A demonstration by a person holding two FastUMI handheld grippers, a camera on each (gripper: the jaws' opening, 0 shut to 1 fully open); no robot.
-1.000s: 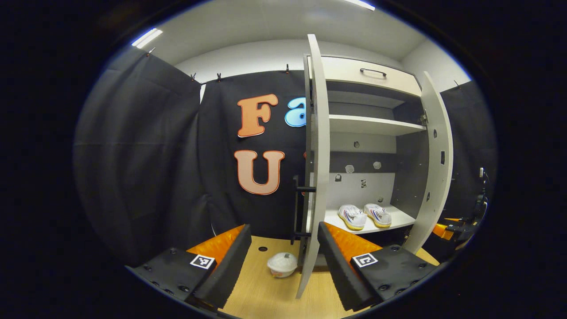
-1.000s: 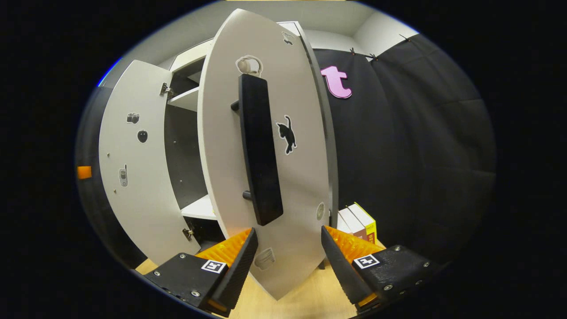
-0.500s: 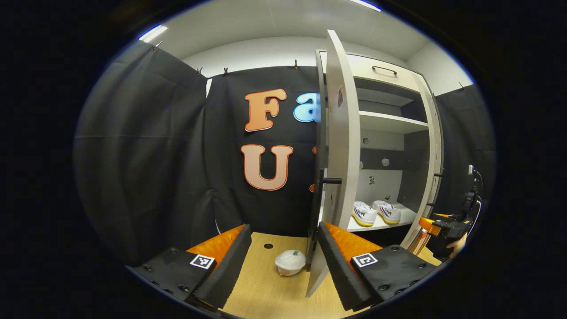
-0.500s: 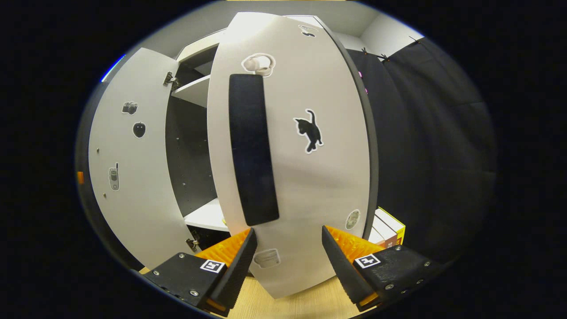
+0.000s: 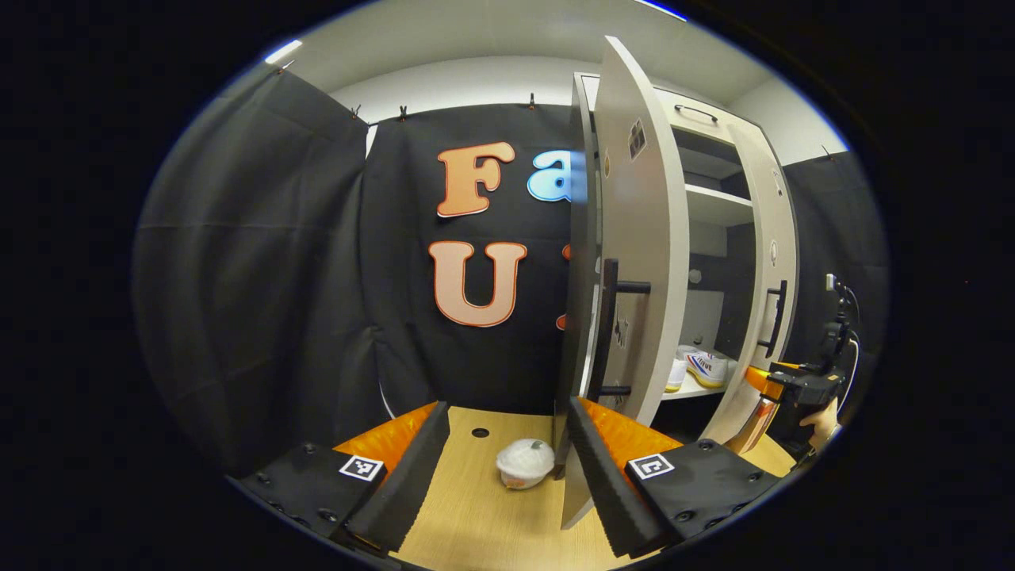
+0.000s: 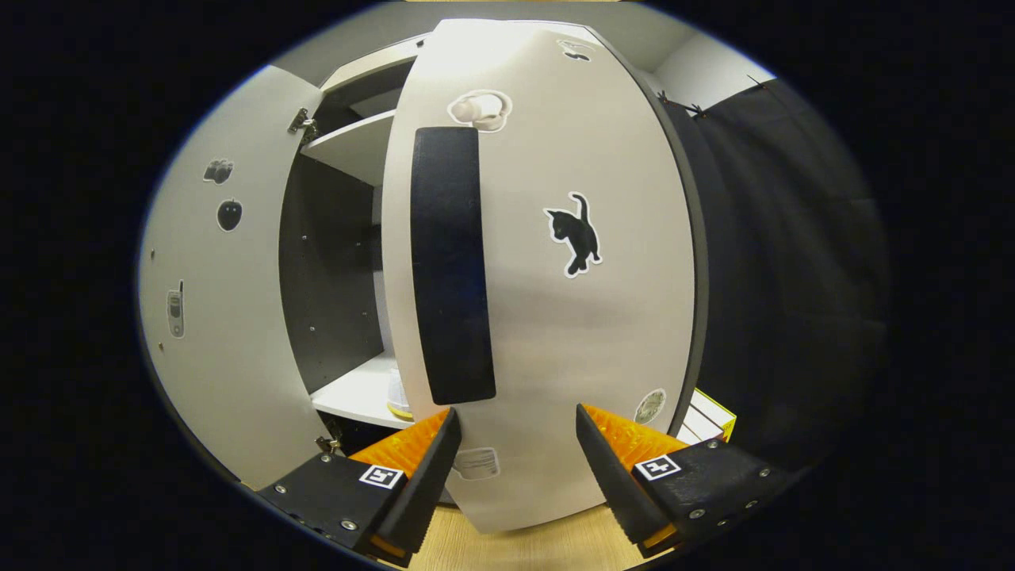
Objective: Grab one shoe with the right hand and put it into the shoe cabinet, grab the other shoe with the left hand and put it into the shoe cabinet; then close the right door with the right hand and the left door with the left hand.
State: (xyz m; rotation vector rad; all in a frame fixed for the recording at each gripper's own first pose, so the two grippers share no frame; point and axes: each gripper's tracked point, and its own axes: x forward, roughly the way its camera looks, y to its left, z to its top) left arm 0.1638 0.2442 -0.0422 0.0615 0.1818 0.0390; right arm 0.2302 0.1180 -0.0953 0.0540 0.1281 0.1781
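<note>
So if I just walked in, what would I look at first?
Probably the big pale cabinet door right in front of the right gripper, with a black cat sticker and a long black handle. Next, the white shoes on the low shelf between the two half-open doors, seen from the left gripper view. A small white bowl sits on the wooden floor beside the left door.

Both grippers, left gripper (image 5: 501,468) and right gripper (image 6: 511,472): black screwed bodies, square black-and-white markers
</note>
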